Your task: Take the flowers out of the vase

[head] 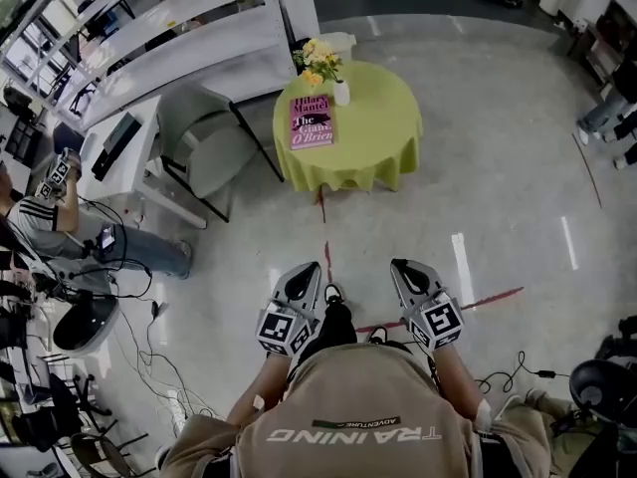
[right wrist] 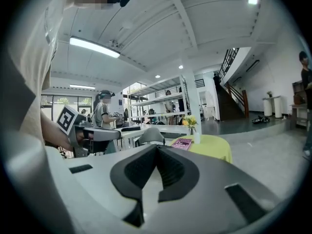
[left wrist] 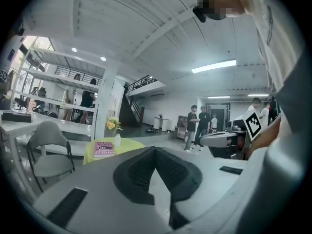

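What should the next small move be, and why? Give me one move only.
Probably step forward toward the green table. The flowers sit in the white vase beside the pink book, well beyond reach. The left gripper and right gripper are held close to the body, both shut and empty.

An open-plan office or lab hall is indicated by long white desks (head: 141, 118), a grey shell chair (head: 202, 127), loose black cables (head: 139, 339) on the polished grey floor (head: 498, 167) and a black mezzanine staircase (right wrist: 224, 101).
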### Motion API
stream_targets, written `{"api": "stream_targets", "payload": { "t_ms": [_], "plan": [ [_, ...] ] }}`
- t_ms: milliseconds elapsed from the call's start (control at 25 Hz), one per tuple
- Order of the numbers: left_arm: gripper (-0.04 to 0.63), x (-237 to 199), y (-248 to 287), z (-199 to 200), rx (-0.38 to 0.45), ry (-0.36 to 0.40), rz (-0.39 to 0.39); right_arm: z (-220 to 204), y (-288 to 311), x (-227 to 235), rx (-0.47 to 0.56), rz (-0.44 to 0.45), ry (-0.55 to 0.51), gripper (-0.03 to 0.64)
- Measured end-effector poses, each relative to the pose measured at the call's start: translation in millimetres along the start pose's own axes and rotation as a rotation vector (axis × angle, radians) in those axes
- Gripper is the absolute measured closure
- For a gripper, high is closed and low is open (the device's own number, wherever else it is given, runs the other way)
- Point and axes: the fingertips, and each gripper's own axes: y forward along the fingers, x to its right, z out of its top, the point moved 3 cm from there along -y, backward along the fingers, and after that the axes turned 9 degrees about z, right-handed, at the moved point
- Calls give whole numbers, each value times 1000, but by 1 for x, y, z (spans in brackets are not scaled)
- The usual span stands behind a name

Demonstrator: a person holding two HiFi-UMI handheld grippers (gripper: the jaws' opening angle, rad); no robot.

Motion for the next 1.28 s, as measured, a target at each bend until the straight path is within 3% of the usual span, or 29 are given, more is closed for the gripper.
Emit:
{"api": "stream_targets", "payload": {
  "t_ms": [280, 600, 960, 1120, 1280],
  "plan": [
    [585, -70, 64, 24, 28, -15, -30, 33, 75, 29, -21, -13, -28, 615],
    [584, -138, 122, 46, 37, 8, -136, 69, 151, 64, 30, -138, -29, 615],
    [584, -178, 160, 41, 1, -35, -124, 70, 192, 101, 2, -166, 1, 615],
    [586, -189, 190, 48, 0, -101, -104, 69, 215, 129, -12, -139, 4, 615],
    [586, -194, 234, 63, 8, -36, -88, 70, 242, 173, 1, -110, 28, 615]
  ]
}}
